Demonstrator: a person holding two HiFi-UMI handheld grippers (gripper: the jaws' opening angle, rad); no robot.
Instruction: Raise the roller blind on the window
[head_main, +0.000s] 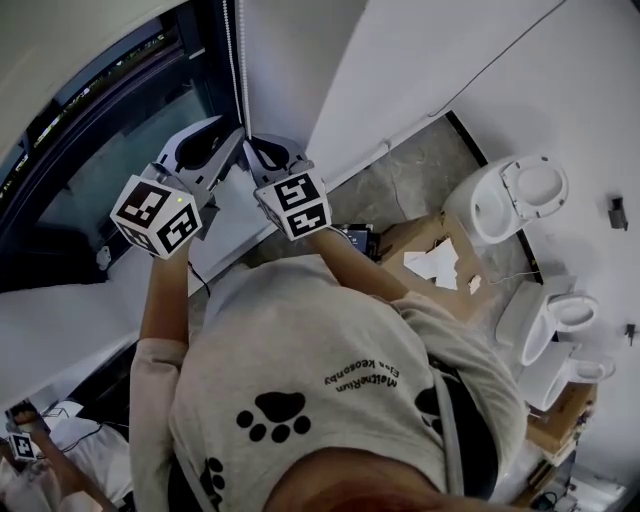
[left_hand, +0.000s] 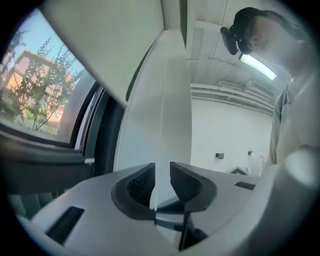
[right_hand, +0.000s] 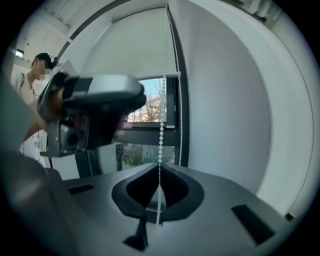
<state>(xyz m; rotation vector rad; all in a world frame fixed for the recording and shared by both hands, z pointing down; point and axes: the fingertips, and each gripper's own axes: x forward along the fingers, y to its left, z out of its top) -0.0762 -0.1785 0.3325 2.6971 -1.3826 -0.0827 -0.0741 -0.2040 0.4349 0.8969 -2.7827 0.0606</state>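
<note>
Our right gripper (right_hand: 159, 194) pinches one of two bead chain (right_hand: 161, 125) strands at lower centre; our left gripper (left_hand: 161, 181), jaws apart, stands empty.

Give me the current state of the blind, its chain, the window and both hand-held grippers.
roller blind: partly down, its bottom edge partway down the glass.
bead chain: hanging straight, pinched in the right jaws.
window: lower glass uncovered; looks closed.
left hand-held gripper: open, nothing between its jaws.
right hand-held gripper: shut on the bead chain.
</note>
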